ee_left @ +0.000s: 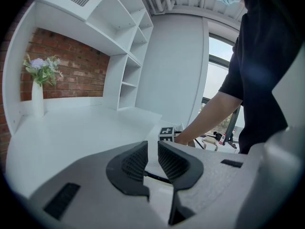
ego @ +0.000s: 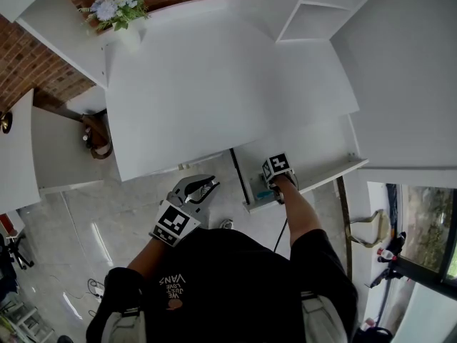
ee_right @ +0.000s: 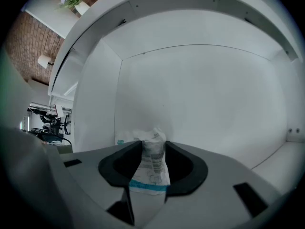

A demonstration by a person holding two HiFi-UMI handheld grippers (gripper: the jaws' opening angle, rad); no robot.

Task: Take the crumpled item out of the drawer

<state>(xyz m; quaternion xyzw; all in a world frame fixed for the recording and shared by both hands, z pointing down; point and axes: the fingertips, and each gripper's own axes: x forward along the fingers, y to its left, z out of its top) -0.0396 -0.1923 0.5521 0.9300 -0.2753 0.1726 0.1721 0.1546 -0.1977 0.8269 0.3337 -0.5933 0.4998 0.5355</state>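
Note:
A crumpled white packet with a teal band and printed lines stands between the pads of my right gripper, which press on it from both sides inside the white drawer. In the head view the right gripper reaches over the front edge of the pulled-out drawer, and its jaws and the packet are hidden there. My left gripper hangs over the floor to the left of the drawer. Its pads stand a narrow gap apart with nothing between them in the left gripper view.
A white desk top stretches above the drawer, with a vase of flowers at its far left corner. White shelves rise at the back right before a brick wall. Cables lie on the pale floor.

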